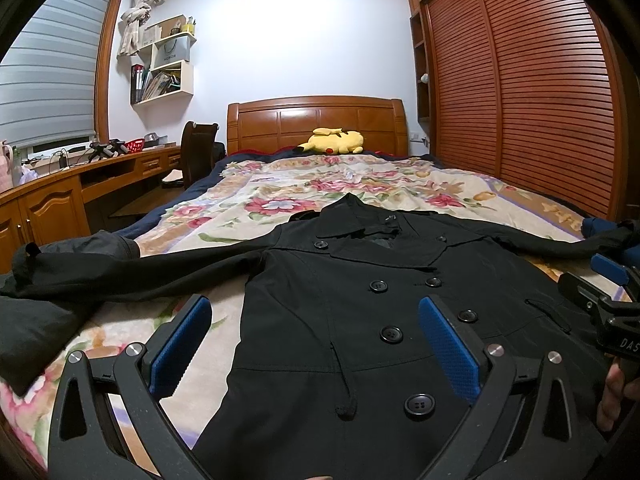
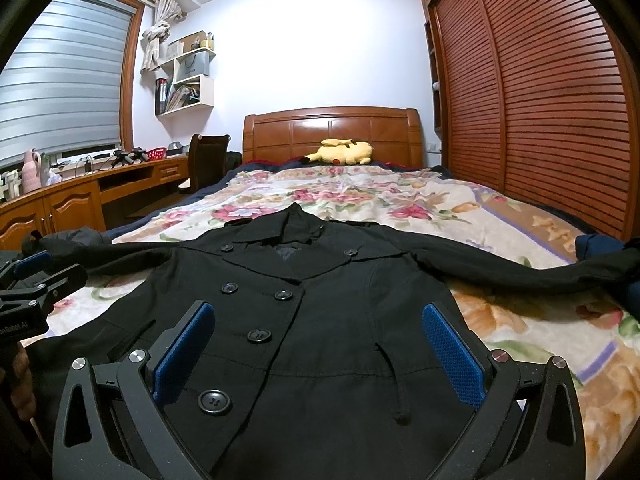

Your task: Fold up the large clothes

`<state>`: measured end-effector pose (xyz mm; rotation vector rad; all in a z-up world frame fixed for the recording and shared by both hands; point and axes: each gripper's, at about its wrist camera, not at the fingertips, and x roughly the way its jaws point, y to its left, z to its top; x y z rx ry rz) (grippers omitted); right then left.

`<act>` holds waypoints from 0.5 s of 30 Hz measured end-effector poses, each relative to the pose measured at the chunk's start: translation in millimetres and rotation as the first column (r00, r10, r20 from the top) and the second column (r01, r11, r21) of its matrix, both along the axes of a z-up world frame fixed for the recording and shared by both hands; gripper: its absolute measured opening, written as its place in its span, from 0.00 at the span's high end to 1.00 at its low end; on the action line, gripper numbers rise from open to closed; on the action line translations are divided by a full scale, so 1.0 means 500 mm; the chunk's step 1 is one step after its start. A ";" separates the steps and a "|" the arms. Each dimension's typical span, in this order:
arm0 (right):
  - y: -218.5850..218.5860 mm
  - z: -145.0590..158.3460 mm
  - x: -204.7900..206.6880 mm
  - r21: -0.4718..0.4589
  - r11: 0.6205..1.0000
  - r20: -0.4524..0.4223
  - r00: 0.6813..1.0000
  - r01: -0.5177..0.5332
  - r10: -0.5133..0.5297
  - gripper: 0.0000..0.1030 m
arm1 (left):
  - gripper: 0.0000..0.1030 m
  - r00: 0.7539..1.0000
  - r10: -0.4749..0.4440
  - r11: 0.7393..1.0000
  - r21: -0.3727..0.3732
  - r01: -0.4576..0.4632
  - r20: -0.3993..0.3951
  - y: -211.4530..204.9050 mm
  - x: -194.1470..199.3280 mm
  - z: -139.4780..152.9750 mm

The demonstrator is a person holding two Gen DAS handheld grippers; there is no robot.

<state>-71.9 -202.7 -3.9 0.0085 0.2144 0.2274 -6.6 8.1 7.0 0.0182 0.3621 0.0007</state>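
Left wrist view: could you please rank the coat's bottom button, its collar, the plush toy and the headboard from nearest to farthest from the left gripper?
1. Bottom button, between the left gripper's fingers.
2. Collar, mid-bed.
3. Plush toy, at the bed's head.
4. Headboard, behind the toy.

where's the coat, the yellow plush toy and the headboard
coat [image 1: 328, 320]: left wrist view, on its front panel beside the buttons
yellow plush toy [image 1: 340, 141]: left wrist view, on its body
headboard [image 2: 304, 136]: right wrist view, on a wooden panel left of the toy
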 end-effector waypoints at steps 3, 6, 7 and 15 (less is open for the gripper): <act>0.001 0.000 -0.001 -0.002 1.000 0.000 1.000 -0.001 0.001 0.00 | 0.00 1.000 0.000 1.000 0.001 0.000 0.000 0.000 0.000 0.000; 0.000 -0.001 -0.001 -0.004 1.000 0.001 1.000 -0.002 0.002 0.00 | 0.00 1.000 0.000 1.000 0.001 0.000 0.000 0.000 -0.001 0.000; 0.000 -0.001 -0.001 -0.004 1.000 0.002 1.000 -0.001 0.001 0.00 | 0.00 1.000 0.000 1.000 0.001 0.000 0.000 0.000 -0.001 -0.001; 0.001 -0.001 -0.002 -0.005 1.000 0.001 1.000 -0.005 0.005 0.00 | 0.00 1.000 -0.001 1.000 0.002 0.001 0.000 0.001 0.000 -0.001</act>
